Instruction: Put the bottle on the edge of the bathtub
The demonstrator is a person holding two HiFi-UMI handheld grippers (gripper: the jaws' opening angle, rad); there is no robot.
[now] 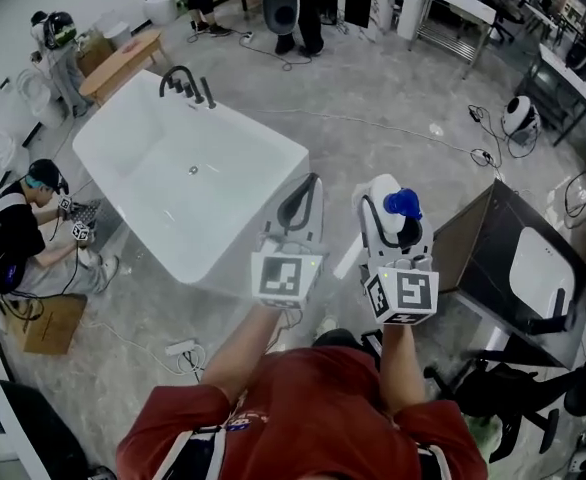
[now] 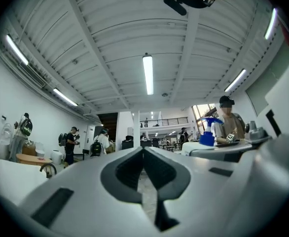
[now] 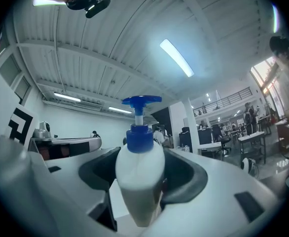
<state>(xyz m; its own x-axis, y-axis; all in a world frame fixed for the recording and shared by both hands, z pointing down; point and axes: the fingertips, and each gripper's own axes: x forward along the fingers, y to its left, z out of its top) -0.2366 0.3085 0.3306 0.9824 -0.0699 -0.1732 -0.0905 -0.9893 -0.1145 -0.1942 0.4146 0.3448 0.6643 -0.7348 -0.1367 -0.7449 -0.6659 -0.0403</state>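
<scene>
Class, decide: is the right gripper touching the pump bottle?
Touching. The right gripper view shows the right gripper with its jaws pressed against both sides of the bottle, on its white body, holding it upright.

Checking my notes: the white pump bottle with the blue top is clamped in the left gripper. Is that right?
No: it is the right gripper that clamps the bottle, as the right gripper view shows. The left gripper is shut on nothing.

An open workshop hall: freestanding bathtub on bare floor, trailing cables, strip lights
</scene>
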